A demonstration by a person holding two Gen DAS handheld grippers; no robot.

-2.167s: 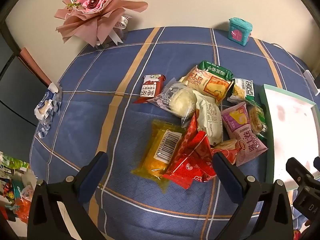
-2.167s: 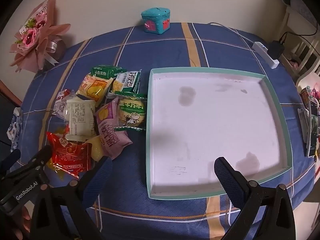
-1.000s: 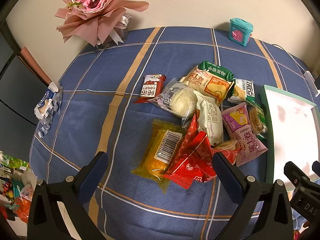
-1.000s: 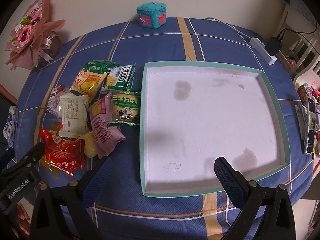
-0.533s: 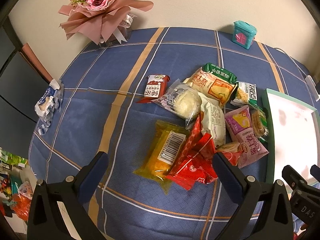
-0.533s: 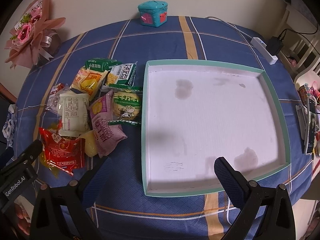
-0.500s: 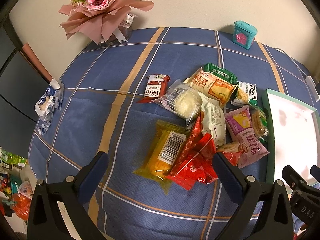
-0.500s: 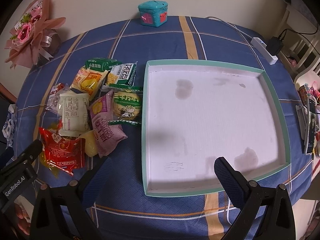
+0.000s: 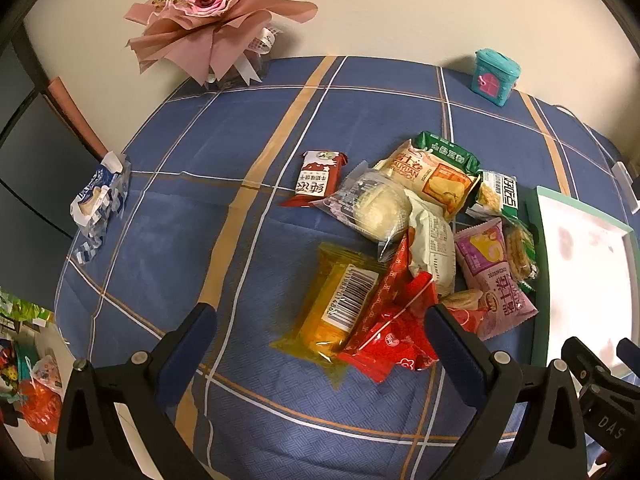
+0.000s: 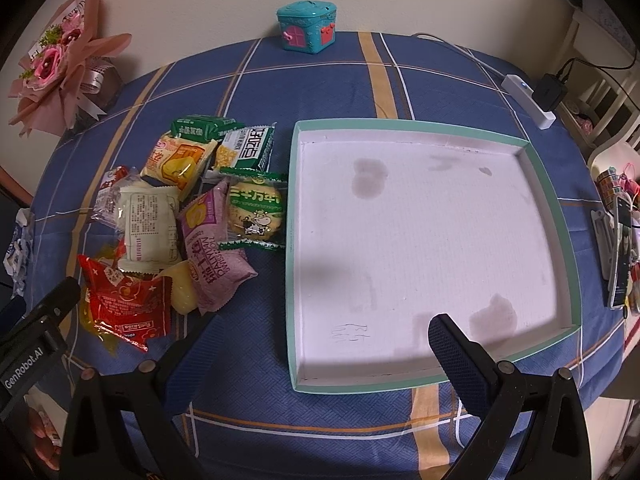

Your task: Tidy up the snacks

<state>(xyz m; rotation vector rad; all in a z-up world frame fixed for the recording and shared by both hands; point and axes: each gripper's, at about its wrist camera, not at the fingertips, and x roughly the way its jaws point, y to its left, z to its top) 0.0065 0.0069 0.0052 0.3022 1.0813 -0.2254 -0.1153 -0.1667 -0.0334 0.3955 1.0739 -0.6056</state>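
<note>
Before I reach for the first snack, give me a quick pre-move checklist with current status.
1. Left gripper open, holding nothing: ok.
2. Right gripper open, holding nothing: ok.
3. Tray has no snacks inside, room to load: ok.
4. Red packet lies nearest the left gripper, on top of the pile: ok.
5. Yellow packet is partly under the red one: not ok for picking first.
6. Tray stains wet or dry: cannot tell.

My left gripper [image 9: 320, 336] has 2 black plastic arms tipped with dark blue textured pads [image 9: 452, 344], each arm carrying silver screws. My right gripper [image 10: 320, 352] is built the same; beside it, the left one's black body reads "GenRobot.AI" in white.
</note>
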